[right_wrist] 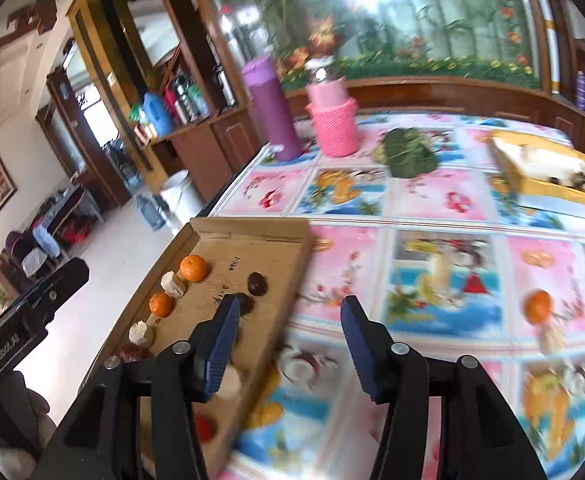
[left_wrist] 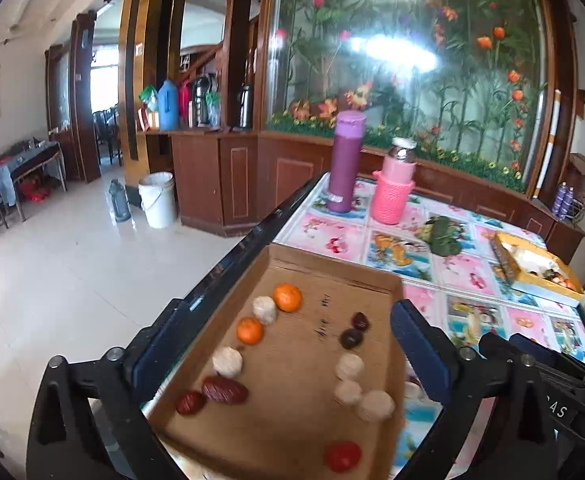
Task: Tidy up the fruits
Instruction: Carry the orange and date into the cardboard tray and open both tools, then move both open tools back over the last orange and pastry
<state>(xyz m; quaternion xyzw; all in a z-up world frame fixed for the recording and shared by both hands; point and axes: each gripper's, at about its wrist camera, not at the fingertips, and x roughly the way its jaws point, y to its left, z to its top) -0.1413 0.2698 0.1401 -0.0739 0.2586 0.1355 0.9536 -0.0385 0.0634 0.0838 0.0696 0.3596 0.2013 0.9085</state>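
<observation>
A flat cardboard tray (left_wrist: 300, 280) lies at the table's left edge. It holds two oranges (left_wrist: 288, 297), several pale round fruits (left_wrist: 227, 361), dark red dates (left_wrist: 224, 389), two dark fruits (left_wrist: 351, 338) and a red fruit (left_wrist: 343, 456). My left gripper (left_wrist: 288, 344) is open and empty above the tray. My right gripper (right_wrist: 290, 316) is open and empty over the tray's right edge (right_wrist: 292, 276). A loose orange (right_wrist: 537, 306) with a pale fruit (right_wrist: 550, 338) beside it lies on the tablecloth to the right.
A purple flask (right_wrist: 270, 110), a pink flask in a pink basket (right_wrist: 332, 120) and a green leaf bundle (right_wrist: 410, 152) stand at the back. A yellow box (right_wrist: 552, 176) with food is at the far right. The floor drops off left of the table.
</observation>
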